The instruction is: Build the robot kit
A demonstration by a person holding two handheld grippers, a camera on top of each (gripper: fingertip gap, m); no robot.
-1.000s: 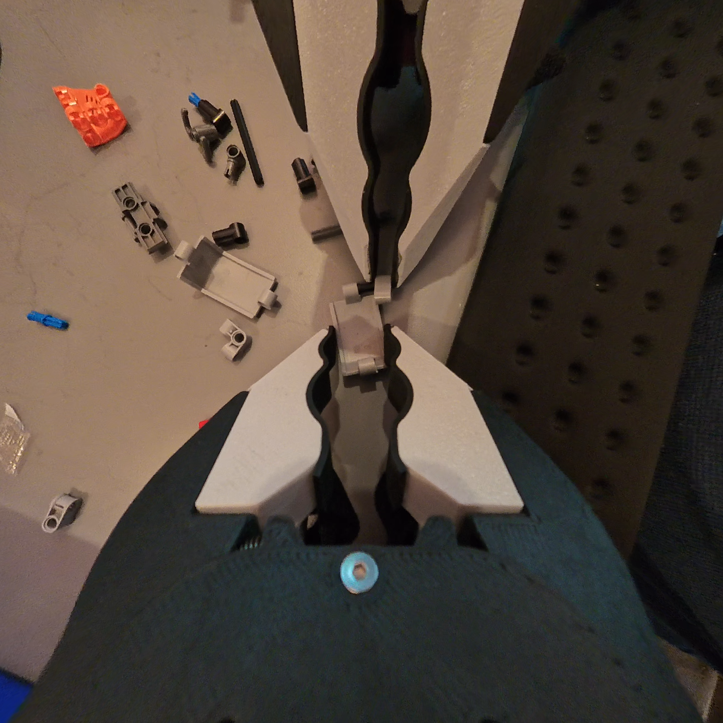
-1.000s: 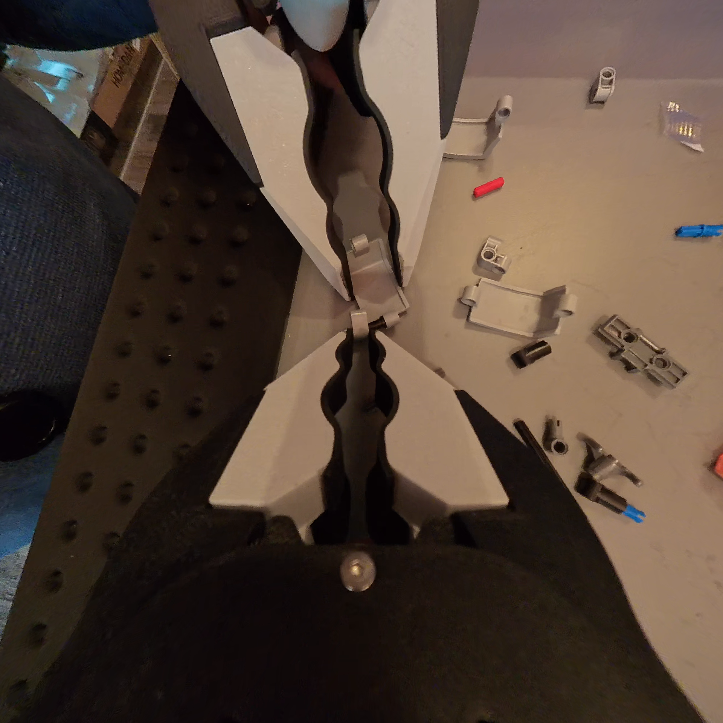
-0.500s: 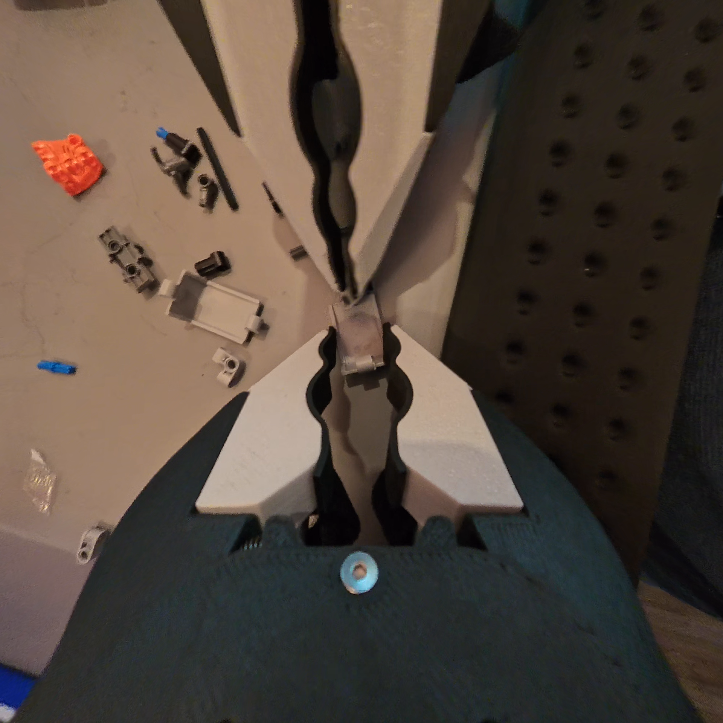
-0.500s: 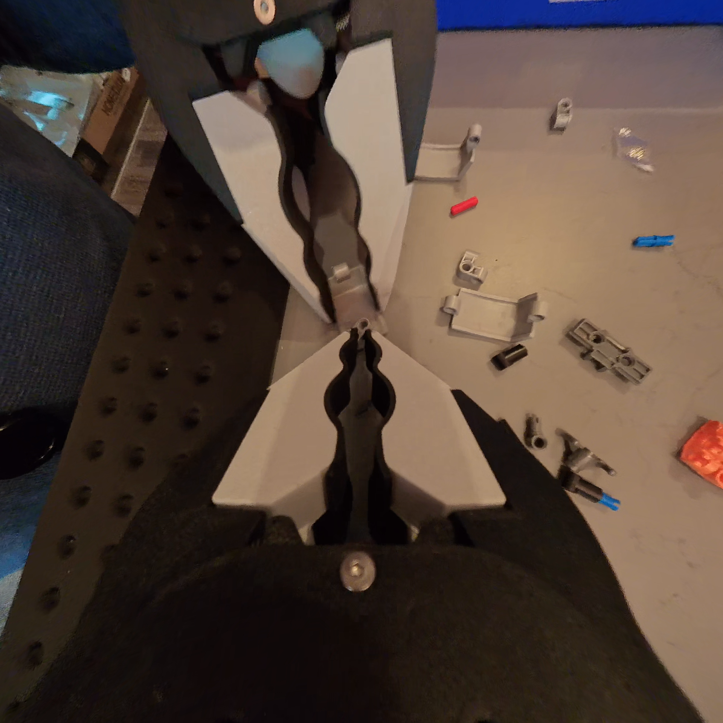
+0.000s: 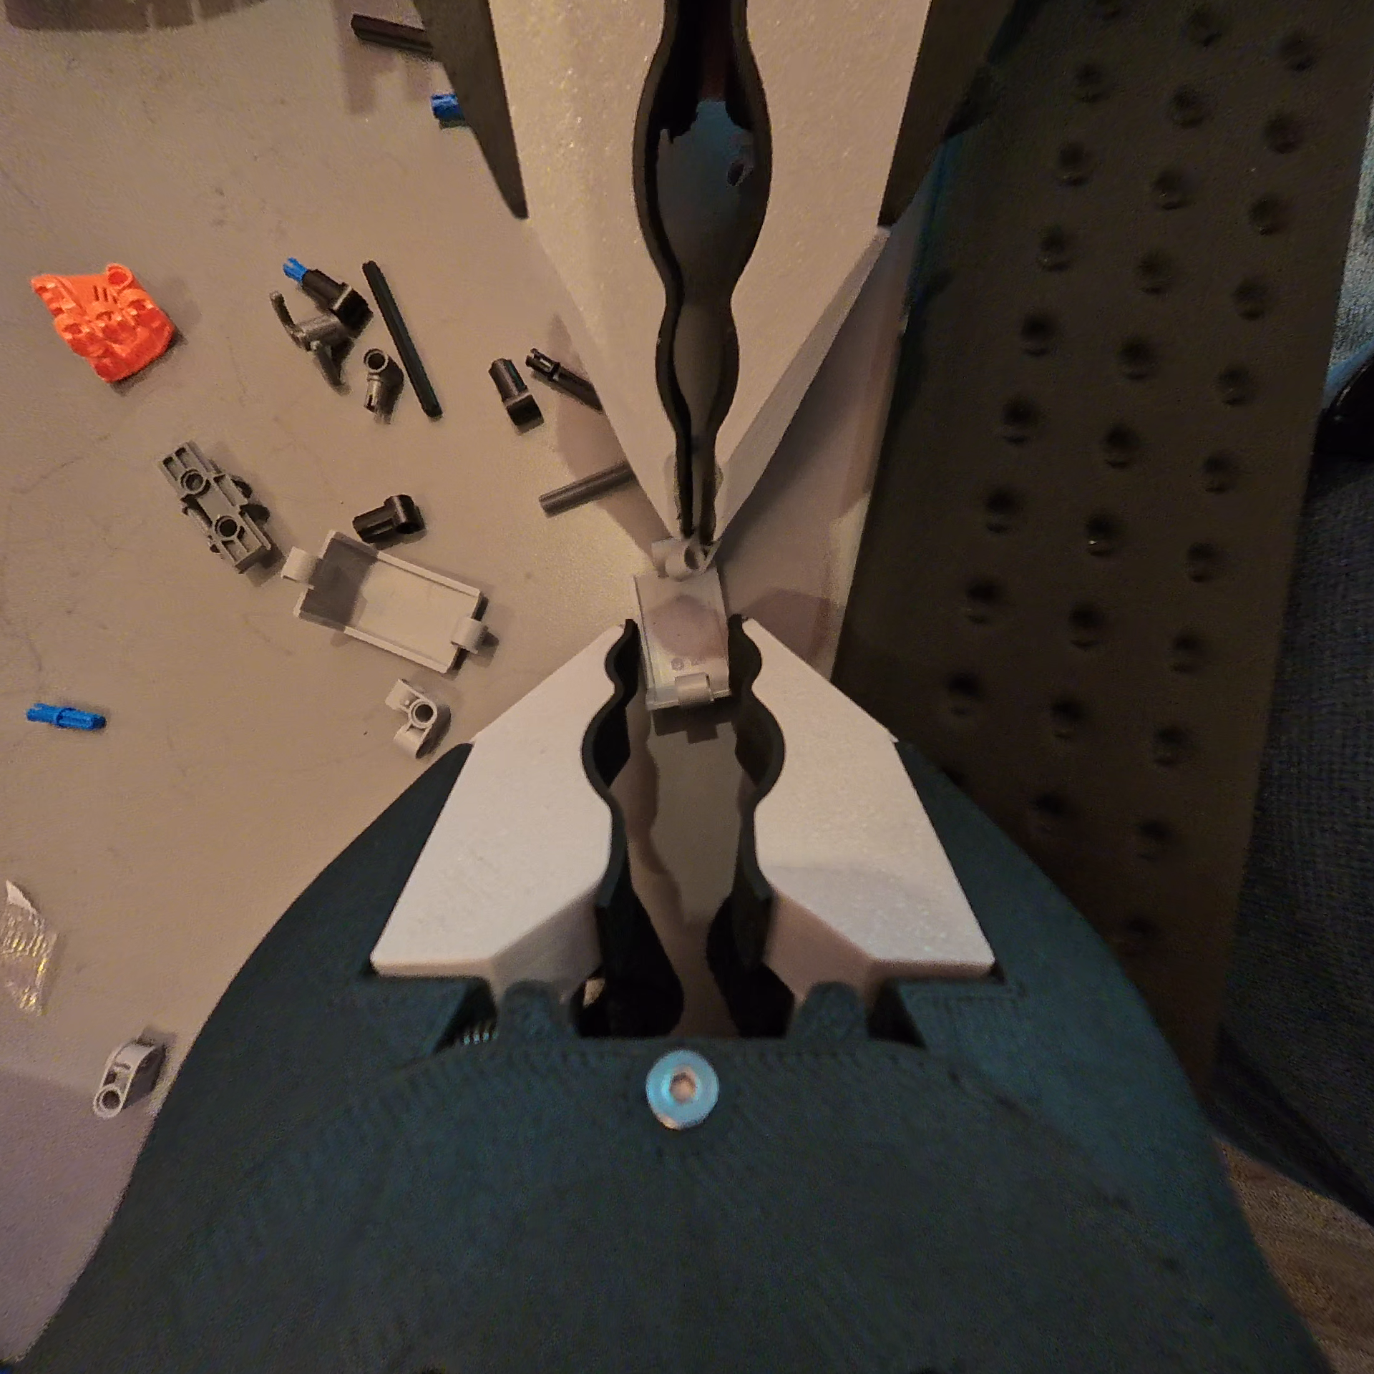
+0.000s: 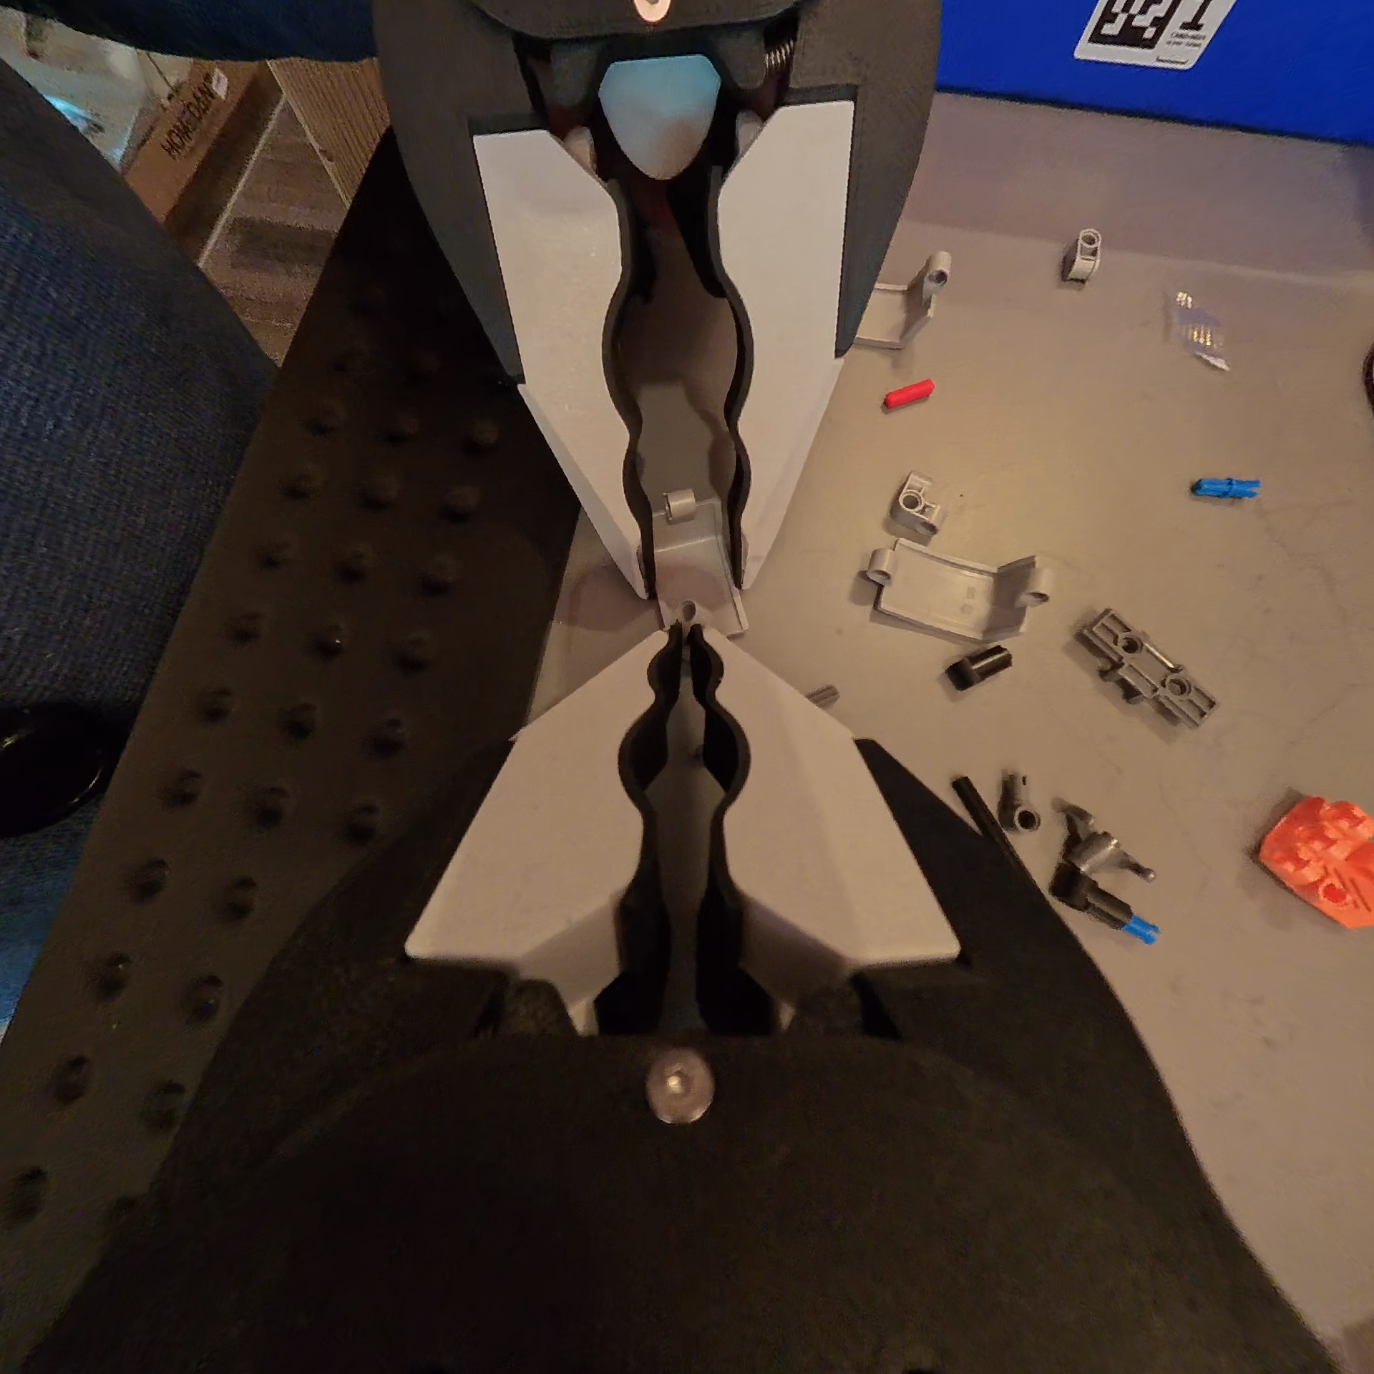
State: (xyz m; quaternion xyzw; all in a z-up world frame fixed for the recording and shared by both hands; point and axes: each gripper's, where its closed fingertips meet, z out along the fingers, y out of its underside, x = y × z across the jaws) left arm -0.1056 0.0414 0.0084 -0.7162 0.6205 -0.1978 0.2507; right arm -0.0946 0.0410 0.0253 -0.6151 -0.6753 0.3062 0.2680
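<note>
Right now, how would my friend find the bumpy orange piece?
Look at the grey table with small building parts scattered left of the two grippers. Past the dark grey beam sits the orange piece. It is the only orange thing; its neighbours are grey, black or blue.

The desk [image 5: 186, 818] has a grey, faintly cracked top. Small building pieces lie loose on it. An orange ridged piece [image 5: 102, 321] lies well apart from the others, toward the far left in the left wrist view. Near it lie a dark grey pin cluster with a blue tip [image 5: 321, 312] and a thin black rod [image 5: 401, 338]. A dark grey two-hole plate [image 5: 214, 507] lies just beside a short black connector [image 5: 388, 518] and a light grey flat panel [image 5: 390, 601]. A small light grey angle connector [image 5: 418, 717] sits near that panel. A blue pin [image 5: 65, 717] lies alone. A red pin [image 6: 908, 393] and a clear plastic scrap [image 6: 1198, 327] lie farther out. A black perforated mat [image 5: 1100, 520] borders the desk on one side.
</note>
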